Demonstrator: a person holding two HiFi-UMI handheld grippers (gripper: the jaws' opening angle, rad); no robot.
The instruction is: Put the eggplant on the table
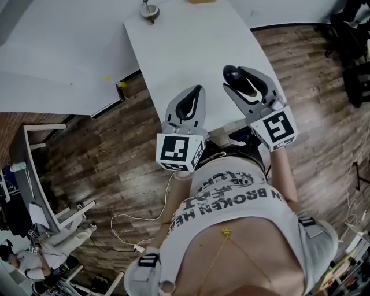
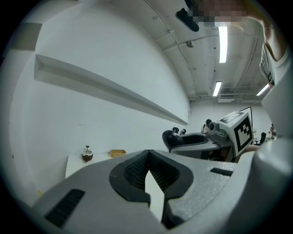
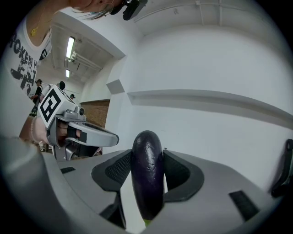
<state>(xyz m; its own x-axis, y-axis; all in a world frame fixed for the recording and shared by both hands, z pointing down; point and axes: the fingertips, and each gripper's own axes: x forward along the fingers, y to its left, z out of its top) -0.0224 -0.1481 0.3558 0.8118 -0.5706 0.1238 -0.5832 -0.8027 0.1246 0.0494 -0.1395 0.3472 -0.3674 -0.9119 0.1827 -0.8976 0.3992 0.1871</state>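
A dark purple eggplant (image 3: 147,173) stands upright between the pads of my right gripper (image 3: 147,153), which is shut on it. In the head view its dark end (image 1: 232,73) sticks out of the right gripper (image 1: 240,76) over the near right part of the white table (image 1: 191,46). My left gripper (image 1: 198,89) hovers beside it over the table's near end. Its jaws meet at the tips with nothing between them (image 2: 147,153). The left gripper view also shows the eggplant (image 2: 172,137) in the other gripper, at right.
A small brown-and-metal object (image 1: 150,10) (image 2: 87,155) and a yellow thing (image 2: 117,153) sit at the table's far end. Wood floor (image 1: 98,150) with a white cable surrounds the table. A white frame (image 1: 34,173) stands at left, dark equipment (image 1: 352,58) at right.
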